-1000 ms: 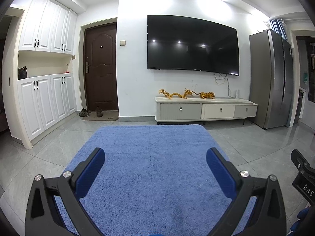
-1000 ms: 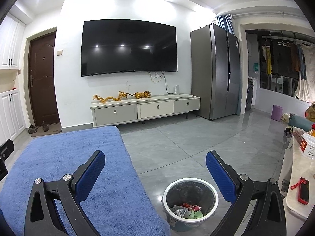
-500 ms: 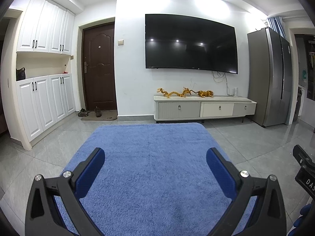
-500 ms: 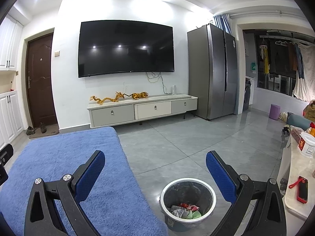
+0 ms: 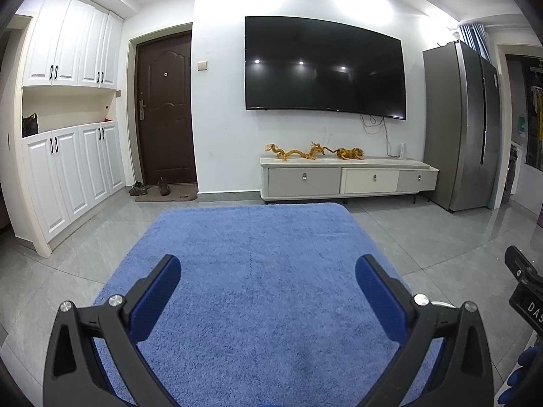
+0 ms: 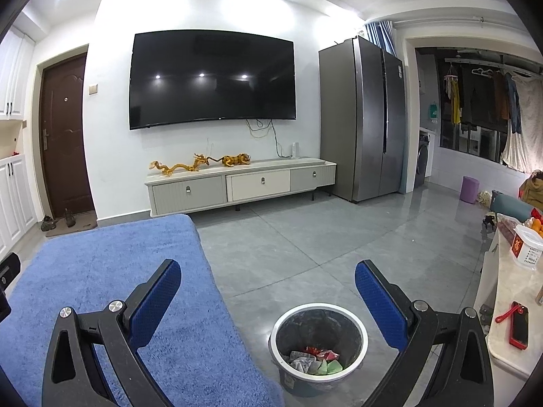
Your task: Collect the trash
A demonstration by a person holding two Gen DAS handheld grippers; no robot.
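Observation:
A round grey trash bin [image 6: 319, 346] with a white rim stands on the floor tiles just right of the blue rug [image 6: 112, 291]. Crumpled red, green and grey wrappers [image 6: 314, 361] lie at its bottom. My right gripper [image 6: 266, 288] hovers above and behind the bin, open and holding nothing. In the left wrist view my left gripper [image 5: 268, 286] hangs open over the blue rug [image 5: 258, 271], also holding nothing. No loose trash shows on the rug. The edge of the right gripper's body [image 5: 526, 291] pokes in at the far right.
A TV cabinet [image 6: 237, 185] with golden figurines stands under a wall-mounted TV [image 6: 212, 79]. A steel fridge [image 6: 363, 115] is to its right. A pale table [image 6: 516, 305] at the right edge carries a red phone [image 6: 519, 329] and a container. White cupboards [image 5: 68, 169] and a brown door [image 5: 164, 108] stand on the left.
Both views have drifted slightly: the room sits a little lower in the left view and further left in the right view. Both grippers stay open and hold nothing.

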